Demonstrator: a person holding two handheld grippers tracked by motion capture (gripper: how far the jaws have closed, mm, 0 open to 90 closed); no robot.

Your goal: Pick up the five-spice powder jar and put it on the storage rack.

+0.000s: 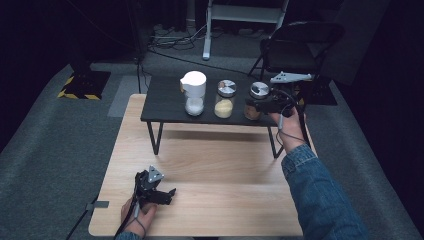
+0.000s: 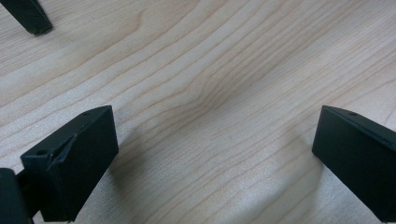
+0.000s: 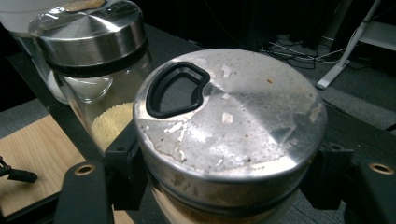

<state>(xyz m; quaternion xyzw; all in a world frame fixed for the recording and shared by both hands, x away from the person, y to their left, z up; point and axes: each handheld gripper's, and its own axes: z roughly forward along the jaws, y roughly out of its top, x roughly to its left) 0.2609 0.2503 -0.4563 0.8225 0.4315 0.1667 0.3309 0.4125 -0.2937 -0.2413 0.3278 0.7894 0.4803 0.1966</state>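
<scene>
Right gripper view shows the jar with the metal lid (image 3: 229,135) very close, sitting between the two black fingers (image 3: 126,172) of the right gripper (image 3: 229,186). The fingers press on the jar from both sides, just under the lid, so the gripper is closed on it. The lid is scratched and has a black D-shaped opening near its edge. Some brown content is visible in the glass below the lid.

In the high view this jar (image 1: 256,102) stands at the right end of a low black shelf (image 1: 165,102), and the right gripper (image 1: 267,106) reaches it from the right side, with a denim sleeve (image 1: 320,195) behind the hand.

Just beside it, to its left, stands a second jar (image 1: 224,100) with a steel lid and yellow grains inside; the gap between the two jars is small, so this neighbour is near the left finger. Farther left is a white-lidded jar (image 1: 193,93) with white powder. The three stand in one row along the shelf.

The shelf stands on thin black legs on the far part of the wooden tabletop (image 1: 210,190). A folding chair (image 1: 300,45) is behind it.

The left gripper (image 1: 159,192) rests on the near left part of the tabletop, well apart from the jars. Its fingers (image 2: 74,163) stand wide apart with bare wood between them and hold nothing.
</scene>
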